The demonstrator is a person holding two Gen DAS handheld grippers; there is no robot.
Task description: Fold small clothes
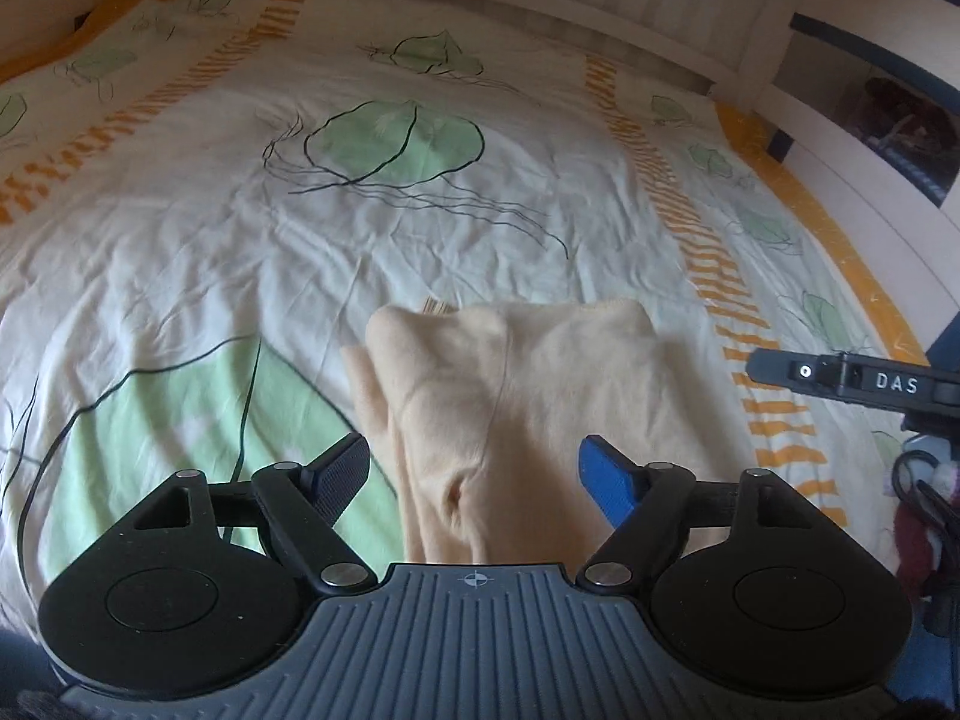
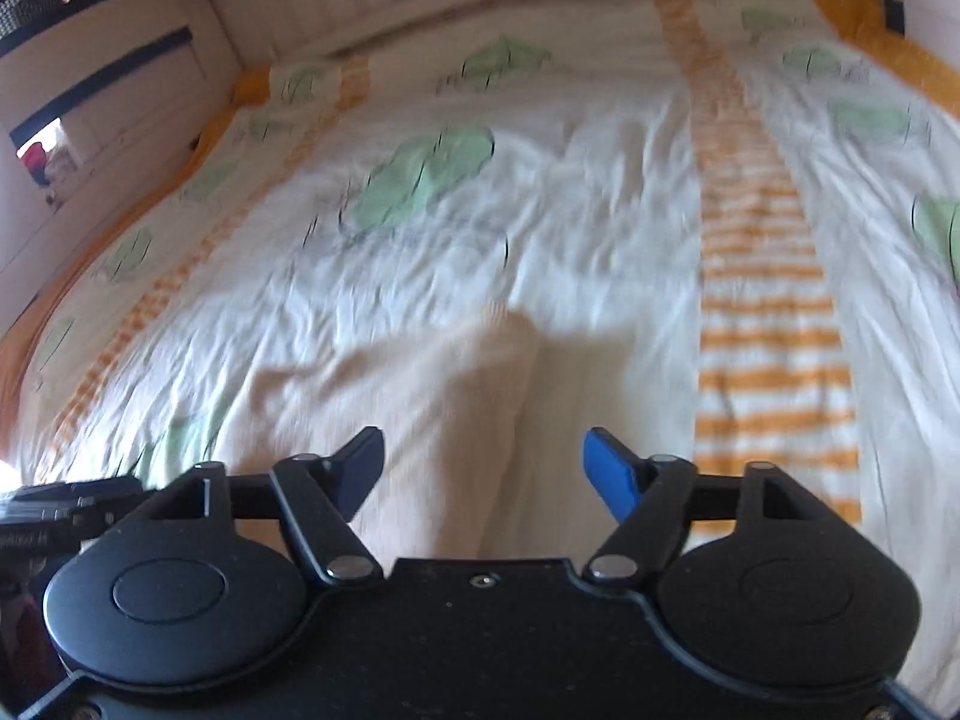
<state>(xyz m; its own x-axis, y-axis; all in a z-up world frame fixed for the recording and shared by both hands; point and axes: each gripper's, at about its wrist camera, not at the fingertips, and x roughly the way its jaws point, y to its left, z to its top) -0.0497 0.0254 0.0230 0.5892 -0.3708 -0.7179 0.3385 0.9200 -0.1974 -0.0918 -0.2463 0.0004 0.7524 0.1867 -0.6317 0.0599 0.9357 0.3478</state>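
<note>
black and blue fingers of our left gripper stand wide apart and hold nothing; between them, below, we see the peach garment. our right gripper is spread just as wide, its blue pad and dark pad clear of the cloth, nothing in its grasp. its view is blurred, so we can tell little of fine detail there.

the garment lies on the bed, partly folded, with a second layer showing at its left edge and a seam running down its middle. a small striped tag peeks out at its far edge. in the left view the right gripper shows side-on at the right border, over the orange stripes.

around it spreads the white duvet, wrinkled, printed with green leaf shapes, thin black lines and orange striped bands. beyond the bed stands a white slatted frame.
</note>
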